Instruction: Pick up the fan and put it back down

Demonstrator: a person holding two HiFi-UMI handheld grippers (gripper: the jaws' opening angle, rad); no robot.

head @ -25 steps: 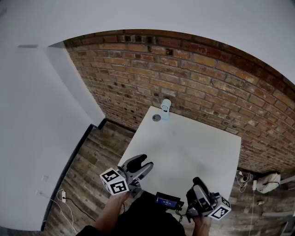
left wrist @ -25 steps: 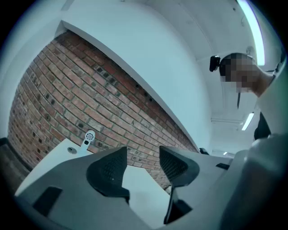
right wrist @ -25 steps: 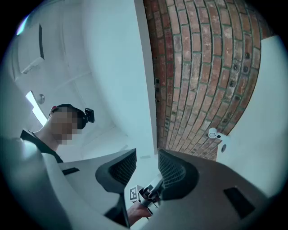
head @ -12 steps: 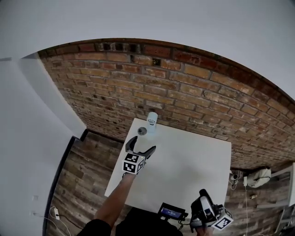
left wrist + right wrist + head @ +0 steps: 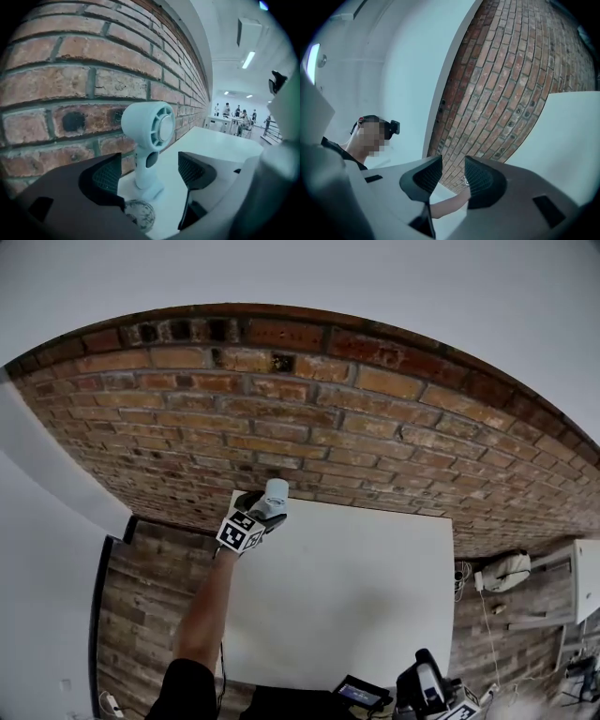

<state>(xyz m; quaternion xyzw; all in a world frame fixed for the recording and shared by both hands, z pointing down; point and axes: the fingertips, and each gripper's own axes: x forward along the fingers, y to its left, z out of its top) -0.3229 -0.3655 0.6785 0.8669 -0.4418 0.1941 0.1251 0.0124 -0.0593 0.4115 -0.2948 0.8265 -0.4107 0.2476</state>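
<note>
1 fan (image 5: 157, 126) between jaws of left tool (image 5: 150, 173), just closing, untouching; right tool (image 5: 450, 176) open.

The head view's bottom edge cuts the right gripper (image 5: 427, 673) off; distant people (image 5: 236, 115) in the left gripper view are too small.

A white table (image 5: 356, 596) stood against a brick wall (image 5: 309, 418). The floor (image 5: 145, 615) was of brown wood planks. A plain white wall (image 5: 37, 549) met the brick at the left. Long ceiling lamps (image 5: 248, 59) shone far off.
</note>
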